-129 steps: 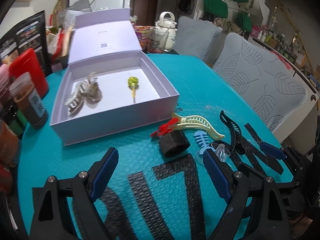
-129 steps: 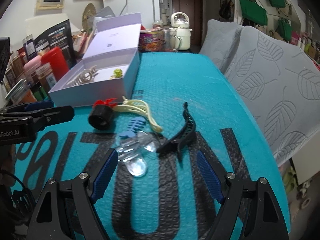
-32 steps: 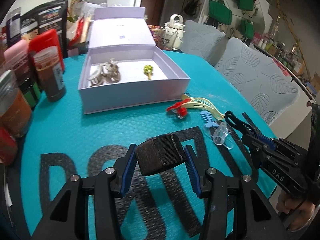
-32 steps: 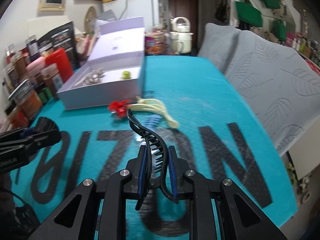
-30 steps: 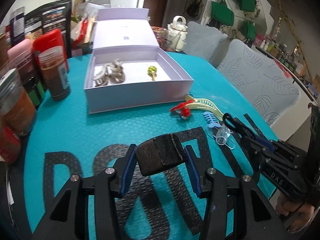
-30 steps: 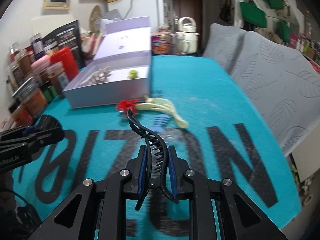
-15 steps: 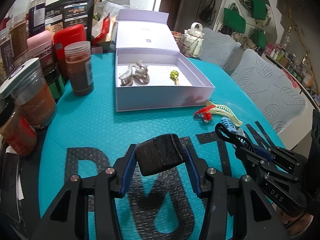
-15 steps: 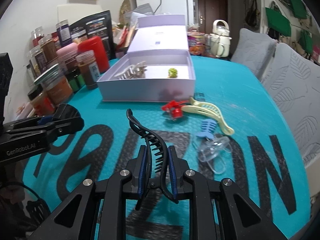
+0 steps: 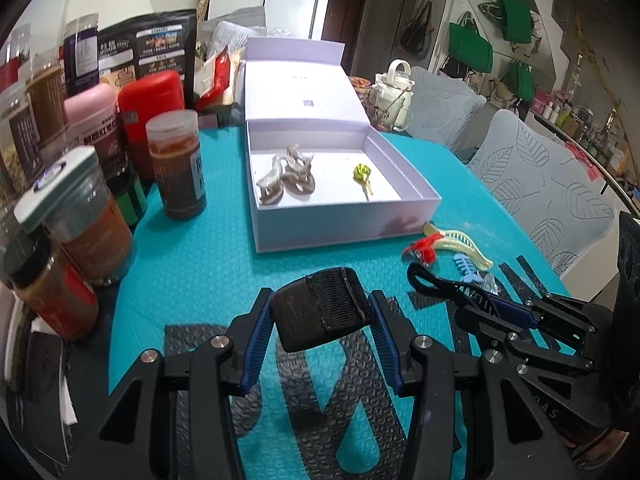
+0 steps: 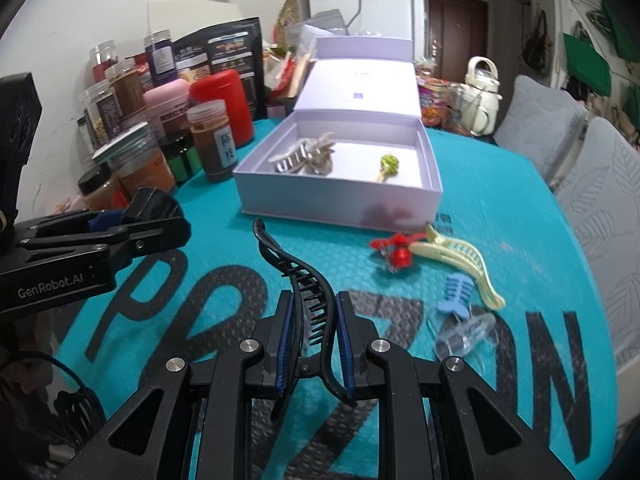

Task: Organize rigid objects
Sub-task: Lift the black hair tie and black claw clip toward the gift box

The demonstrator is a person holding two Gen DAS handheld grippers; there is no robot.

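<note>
- Nearest the left wrist camera, the left gripper [image 9: 322, 320] is clamped on a black roll [image 9: 322, 312], pads pressed on both its sides, carried clear above the teal mat [image 9: 192, 256].
- Same deal in the right wrist view: the right gripper [image 10: 312, 332] is nearly closed on a black claw clip [image 10: 298, 276], pinched low down, so most of the clip sticks out forward past the pads.
- Just beyond, on the right of the mat, the leftovers sit in a bunch: red clip [image 10: 394, 252], cream clip [image 10: 460, 260], blue fishbone clip [image 10: 454, 292] and a clear clip [image 10: 466, 334]. None are in the box yet.
- Further back is the open lilac box [image 9: 332, 228], lid folded up behind it. Inside are a grey claw clip [image 9: 286, 176] on the left and a small green pin [image 9: 362, 174] on the right.
- Jars [image 9: 176, 168] crowd the left edge of the mat, close to the box's left wall.
- My read: both hands are hauling their loads to the box. I'd clear the near wall first, then lower each item into the bare floor between grey clip and pin, or the near half, before letting go.
- Biggest worry is the claw clip: held by its end, it may swing or snag the wall, so go in tip first and low. Also don't bring both grippers over the box at once, it's tight.
</note>
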